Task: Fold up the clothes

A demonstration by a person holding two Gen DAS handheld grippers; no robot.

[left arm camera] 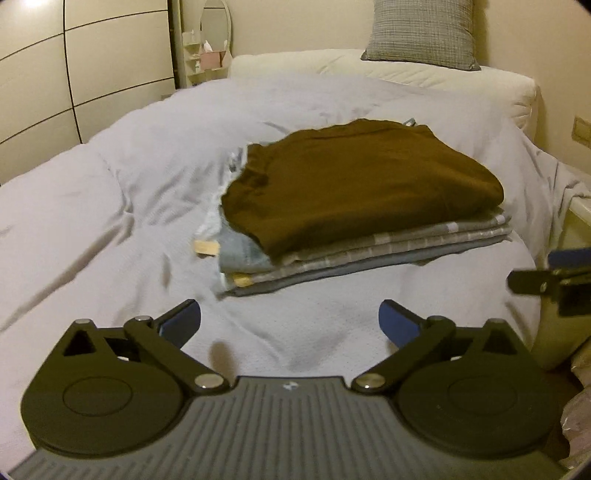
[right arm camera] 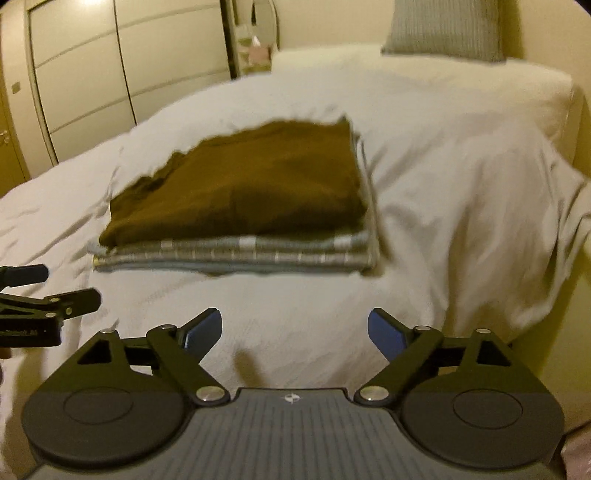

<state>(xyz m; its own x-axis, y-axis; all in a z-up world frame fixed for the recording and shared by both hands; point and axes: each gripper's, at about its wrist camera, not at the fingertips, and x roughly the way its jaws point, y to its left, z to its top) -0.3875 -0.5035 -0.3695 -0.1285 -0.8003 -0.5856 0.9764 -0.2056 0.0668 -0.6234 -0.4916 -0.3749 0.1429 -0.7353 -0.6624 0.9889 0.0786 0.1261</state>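
Note:
A folded brown garment [left arm camera: 354, 184] [right arm camera: 243, 188] lies on top of a stack of folded grey checked clothes [left arm camera: 388, 247] [right arm camera: 236, 254] on the white bedcover [left arm camera: 110, 206] [right arm camera: 443, 184]. My left gripper [left arm camera: 290, 321] hovers over the bedcover just in front of the stack, jaws wide apart and empty. My right gripper [right arm camera: 295, 332] is likewise open and empty, short of the stack's near edge. Each gripper's tip shows at the edge of the other's view: the right gripper [left arm camera: 546, 277] and the left gripper [right arm camera: 48, 299].
A grey pillow [left arm camera: 421, 33] [right arm camera: 447, 29] leans on the wall above a cream headboard cushion [left arm camera: 369, 70]. A wardrobe [left arm camera: 74, 62] [right arm camera: 110, 62] stands to the left, with a small shelf and oval mirror [left arm camera: 214, 37] beside it. The bed's right edge [left arm camera: 554, 206] drops off near the wall.

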